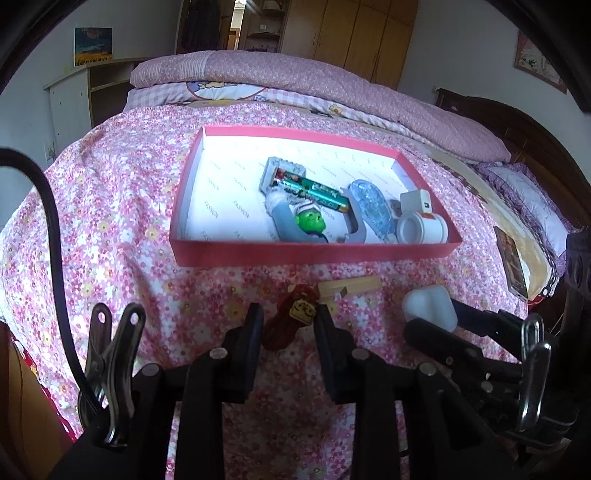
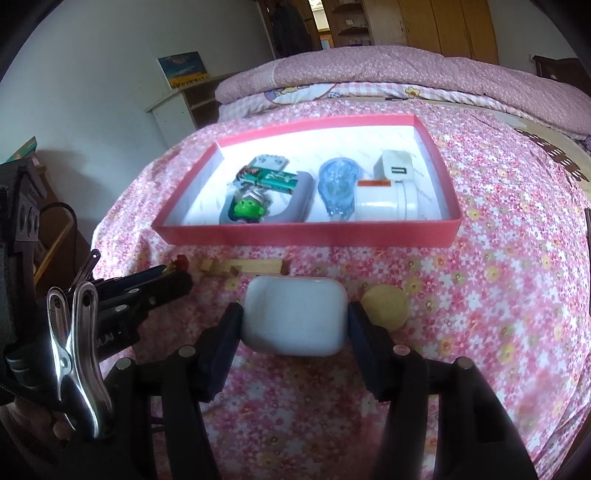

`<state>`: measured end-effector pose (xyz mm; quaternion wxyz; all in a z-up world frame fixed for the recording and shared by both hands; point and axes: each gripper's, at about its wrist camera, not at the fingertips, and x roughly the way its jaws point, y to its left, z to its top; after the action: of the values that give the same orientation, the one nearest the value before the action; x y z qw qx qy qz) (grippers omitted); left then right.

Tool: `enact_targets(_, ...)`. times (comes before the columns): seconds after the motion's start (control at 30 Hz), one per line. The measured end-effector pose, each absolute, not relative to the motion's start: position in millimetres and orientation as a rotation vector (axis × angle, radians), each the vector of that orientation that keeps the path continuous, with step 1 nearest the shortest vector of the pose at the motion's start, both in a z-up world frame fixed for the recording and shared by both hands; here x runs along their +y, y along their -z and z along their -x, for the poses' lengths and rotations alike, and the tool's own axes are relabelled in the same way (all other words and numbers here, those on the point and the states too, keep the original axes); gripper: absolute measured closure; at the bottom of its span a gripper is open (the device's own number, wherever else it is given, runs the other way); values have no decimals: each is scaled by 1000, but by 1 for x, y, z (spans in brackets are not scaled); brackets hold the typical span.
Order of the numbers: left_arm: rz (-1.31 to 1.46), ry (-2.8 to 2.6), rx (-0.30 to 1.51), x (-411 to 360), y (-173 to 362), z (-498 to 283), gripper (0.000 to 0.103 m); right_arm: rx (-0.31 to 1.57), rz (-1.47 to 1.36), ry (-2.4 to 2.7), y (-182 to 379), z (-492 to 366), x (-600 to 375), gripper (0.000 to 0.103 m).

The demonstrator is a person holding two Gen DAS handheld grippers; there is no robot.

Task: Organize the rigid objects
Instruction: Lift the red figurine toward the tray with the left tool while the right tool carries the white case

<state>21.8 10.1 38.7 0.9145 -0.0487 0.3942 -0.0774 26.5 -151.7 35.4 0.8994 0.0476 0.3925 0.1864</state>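
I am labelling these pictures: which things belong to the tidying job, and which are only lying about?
Job:
- red box
- white case in right gripper
- red figurine in left gripper
- wooden block
- yellow disc

Lying about:
- folded quilt
- picture
- wardrobe

Pink box, seemingly white case.
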Motion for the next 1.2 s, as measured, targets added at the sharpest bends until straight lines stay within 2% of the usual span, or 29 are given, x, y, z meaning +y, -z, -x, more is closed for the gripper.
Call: enact_targets(1.2, 77, 158, 748, 8, -72, -48, 74, 759, -117, -392, -57, -36, -163, 45)
